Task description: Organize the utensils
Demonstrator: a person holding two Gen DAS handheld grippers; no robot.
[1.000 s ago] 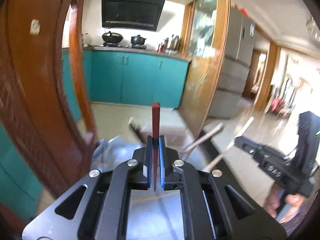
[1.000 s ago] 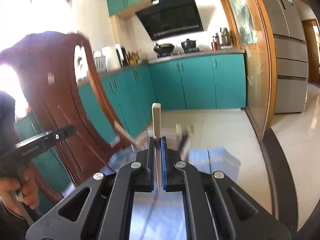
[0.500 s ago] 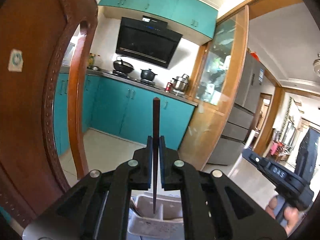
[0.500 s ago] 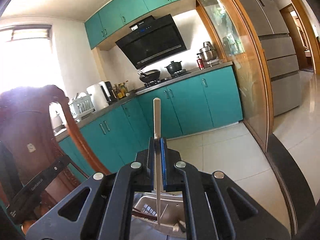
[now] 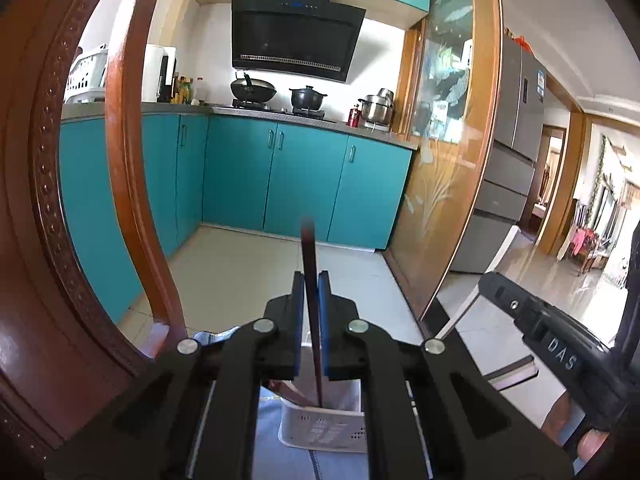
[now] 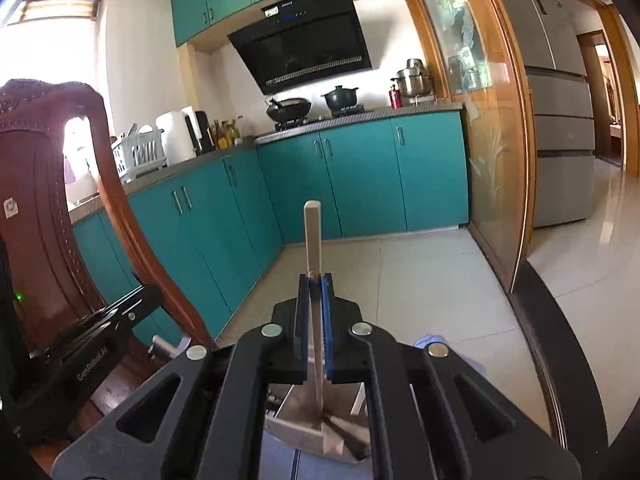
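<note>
My left gripper point(image 5: 312, 280) is shut on a dark red-brown chopstick point(image 5: 310, 248) that stands nearly upright between the blue pads. Its lower end hangs over a white perforated utensil holder point(image 5: 320, 428). At the right of the same view is my right gripper point(image 5: 492, 286), with a pale stick slanting across its tip. In the right wrist view my right gripper point(image 6: 315, 280) is shut on a pale wooden chopstick point(image 6: 313, 236), held upright above the holder point(image 6: 300, 432). My left gripper point(image 6: 148, 296) shows at the left, held by a hand.
A carved wooden chair back point(image 5: 132, 200) rises close on the left, also seen as the chair point(image 6: 40, 200) in the right wrist view. A blue cloth point(image 6: 432, 340) covers the table under the holder. Teal kitchen cabinets, a stove and a fridge lie beyond.
Both grippers have travelled from over the cloth with loose utensils to above the white holder, first tipping up, then lowering. Each still grips its chopstick.
</note>
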